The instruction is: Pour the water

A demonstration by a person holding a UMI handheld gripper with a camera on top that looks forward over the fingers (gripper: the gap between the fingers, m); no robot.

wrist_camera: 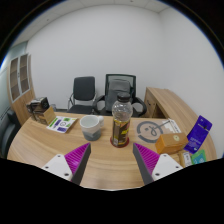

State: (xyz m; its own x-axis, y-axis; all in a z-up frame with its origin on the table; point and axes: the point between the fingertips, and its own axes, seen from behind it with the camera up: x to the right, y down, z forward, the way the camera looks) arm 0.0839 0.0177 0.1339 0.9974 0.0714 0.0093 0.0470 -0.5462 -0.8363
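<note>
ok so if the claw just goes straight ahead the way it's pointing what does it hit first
Most likely the bottle, which stands just ahead of the open claw, in line with the gap between its fingers. The bowl sits slightly to the left, though depth is hard to judge.

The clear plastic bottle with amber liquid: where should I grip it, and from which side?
Grip the clear plastic bottle around its straight middle body, coming in level from the front. It stands upright just ahead of the open gripper, with the translucent cup beside it.

The bottle's (120, 124) label is too small to read. At lower right, a purple carton (198, 135) is partly cut off; its print is illegible.
</note>
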